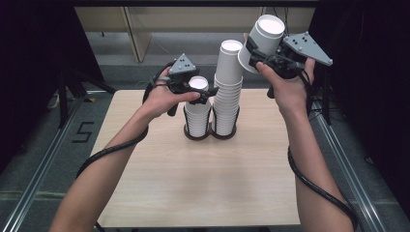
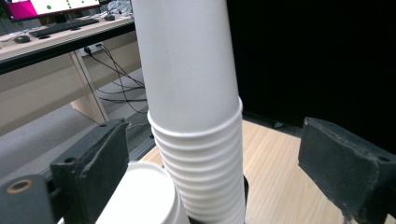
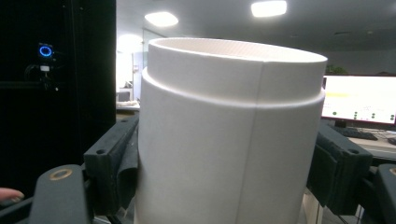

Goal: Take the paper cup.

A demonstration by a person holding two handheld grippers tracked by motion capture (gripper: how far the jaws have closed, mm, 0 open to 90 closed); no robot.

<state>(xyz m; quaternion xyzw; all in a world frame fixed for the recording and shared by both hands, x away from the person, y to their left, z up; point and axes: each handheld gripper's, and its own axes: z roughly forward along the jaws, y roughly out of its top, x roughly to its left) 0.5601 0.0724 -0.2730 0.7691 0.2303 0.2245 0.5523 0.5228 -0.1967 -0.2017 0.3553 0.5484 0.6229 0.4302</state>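
Two stacks of white paper cups stand in a dark double-ring holder (image 1: pixel 211 136) on the wooden table (image 1: pixel 193 183). The short stack (image 1: pixel 197 113) is on the left and the tall stack (image 1: pixel 228 82) on the right. My left gripper (image 1: pixel 199 93) hovers at the top of the short stack, jaws open. In the left gripper view the tall stack (image 2: pixel 196 116) rises between the spread jaws of the left gripper (image 2: pixel 215 179) without touching them, and the short stack's top (image 2: pixel 140 196) lies by the left jaw. My right gripper (image 1: pixel 257 54) is raised at the upper right, shut on a single white cup (image 1: pixel 263 38) (image 3: pixel 229 140).
The table ends close behind the holder, with dark frames and floor rails on both sides. A desk with a keyboard (image 2: pixel 63 27) appears far off in the left gripper view, and a lit monitor (image 3: pixel 359 100) in the right gripper view.
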